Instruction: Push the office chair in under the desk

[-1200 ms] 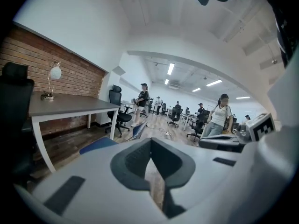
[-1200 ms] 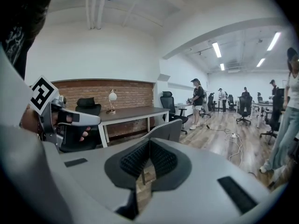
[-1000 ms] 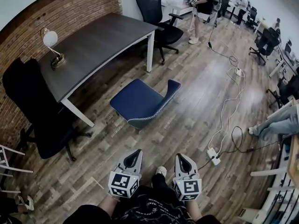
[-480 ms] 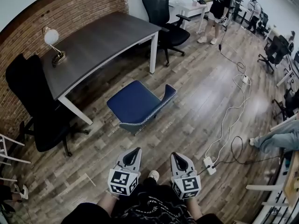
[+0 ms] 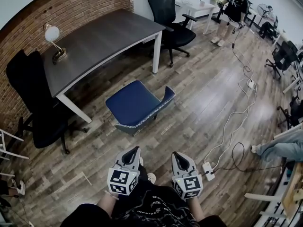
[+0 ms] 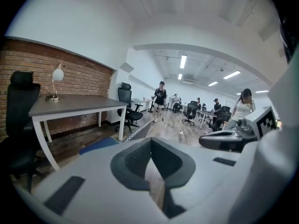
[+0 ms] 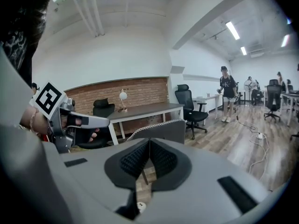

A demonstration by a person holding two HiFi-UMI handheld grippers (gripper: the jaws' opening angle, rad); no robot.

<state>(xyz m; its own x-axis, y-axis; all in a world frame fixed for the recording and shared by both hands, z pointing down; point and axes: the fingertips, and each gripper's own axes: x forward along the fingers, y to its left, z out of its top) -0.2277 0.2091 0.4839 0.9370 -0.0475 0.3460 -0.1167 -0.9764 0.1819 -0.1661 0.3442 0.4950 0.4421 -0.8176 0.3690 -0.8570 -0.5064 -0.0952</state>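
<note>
A blue office chair (image 5: 137,104) with a low curved back stands on the wood floor, out from the dark desk (image 5: 99,44), its back turned toward me. Its grey back (image 7: 159,130) shows ahead in the right gripper view, and a strip of its blue seat (image 6: 98,145) in the left gripper view. My left gripper (image 5: 136,151) and right gripper (image 5: 176,155) are side by side at the bottom of the head view, short of the chair. Both are shut with nothing in them.
A black high-back chair (image 5: 33,98) stands at the desk's left end, another (image 5: 168,18) at its far end. A lamp (image 5: 53,41) sits on the desk. A power strip (image 5: 207,171) and white cables (image 5: 236,112) lie on the floor at right. People stand further back.
Both grippers have come closer to the blue chair, which now sits nearer in the head view. The person at the back has shifted right in the picture.
</note>
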